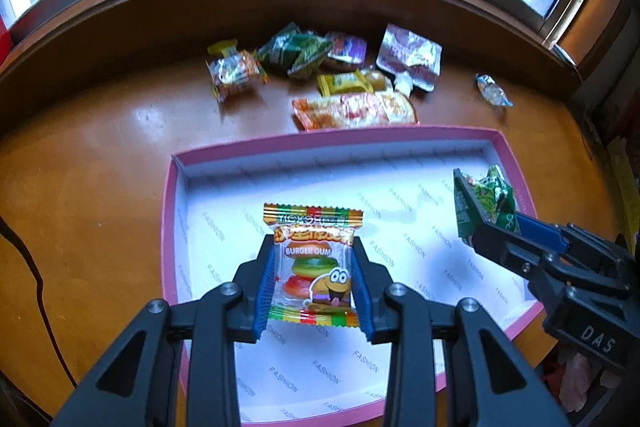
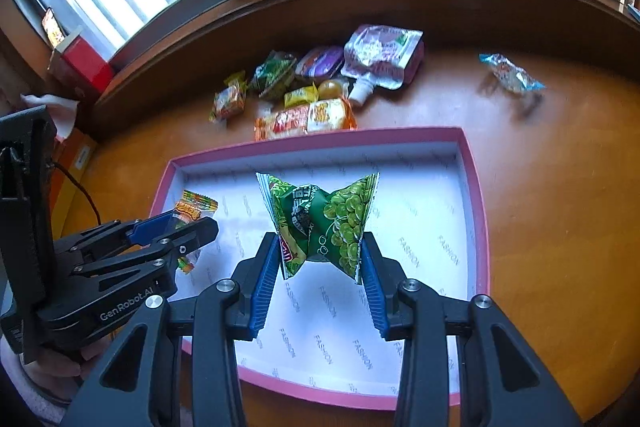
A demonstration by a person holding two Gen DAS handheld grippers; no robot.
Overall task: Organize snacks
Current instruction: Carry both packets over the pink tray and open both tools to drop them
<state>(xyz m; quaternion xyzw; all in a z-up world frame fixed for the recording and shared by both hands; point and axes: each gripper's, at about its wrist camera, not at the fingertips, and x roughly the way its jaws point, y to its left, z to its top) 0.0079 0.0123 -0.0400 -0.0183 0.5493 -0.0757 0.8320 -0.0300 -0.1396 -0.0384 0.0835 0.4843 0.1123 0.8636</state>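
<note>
From the left wrist, my left tool (image 1: 314,269) was closed on the burger gum packet (image 1: 313,263), held over the pink box (image 1: 170,187); I judged it best to lower it near the floor before releasing, flat and toward the left side. My right tool (image 1: 476,215) reached in from the right.

From the right wrist, that tool (image 2: 320,255) pinched the green pea packet (image 2: 320,223) above the box centre, fingers pointing forward and down. More snacks (image 2: 308,87) lay on the surface beyond.

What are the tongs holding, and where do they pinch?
Left tongs pinch the burger gum packet by its side edges. Right tongs squeeze the green pea bag across its middle.
</note>
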